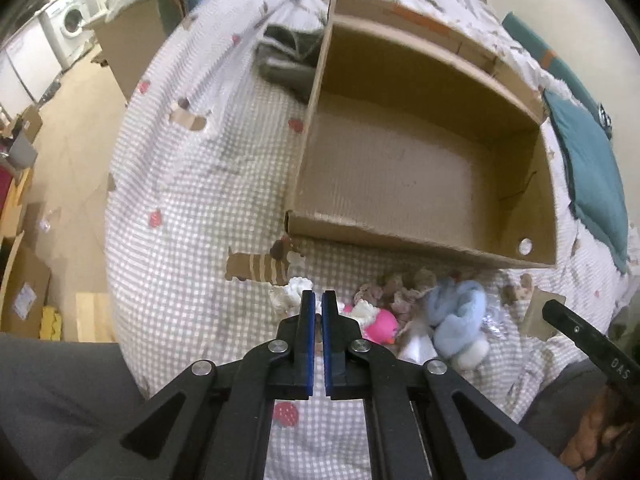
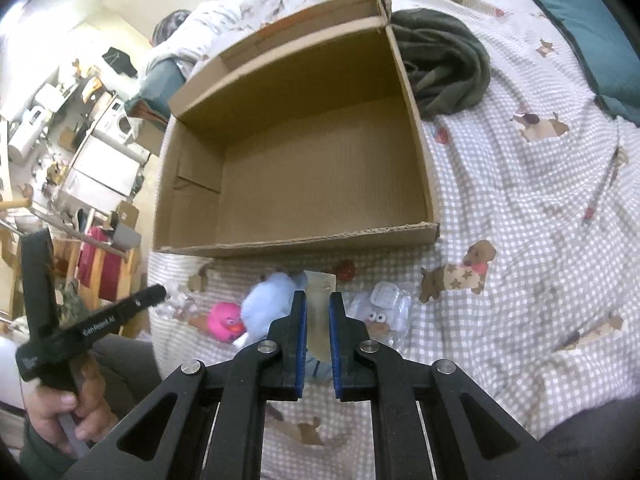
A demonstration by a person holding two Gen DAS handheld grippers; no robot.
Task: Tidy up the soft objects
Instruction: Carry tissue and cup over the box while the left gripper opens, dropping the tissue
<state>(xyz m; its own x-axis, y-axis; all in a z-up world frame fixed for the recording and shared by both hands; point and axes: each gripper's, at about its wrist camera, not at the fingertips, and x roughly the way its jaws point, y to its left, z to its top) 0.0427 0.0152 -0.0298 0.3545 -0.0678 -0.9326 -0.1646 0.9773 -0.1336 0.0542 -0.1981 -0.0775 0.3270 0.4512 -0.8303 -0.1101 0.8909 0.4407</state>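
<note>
Left gripper [image 1: 318, 300] nearly closed above toys; cardboard box [image 1: 420, 240] rim beyond

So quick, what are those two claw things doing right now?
Left gripper: jaws nearly shut, holding nothing visible.
Right gripper: jaws slightly apart; cannot tell whether they grip the pouch between them.

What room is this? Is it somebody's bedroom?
Probably a bedroom or small flat: the cardboard box sits on a bed with a checked dog-print sheet and teal pillow. A washing machine stands nearby.
</note>
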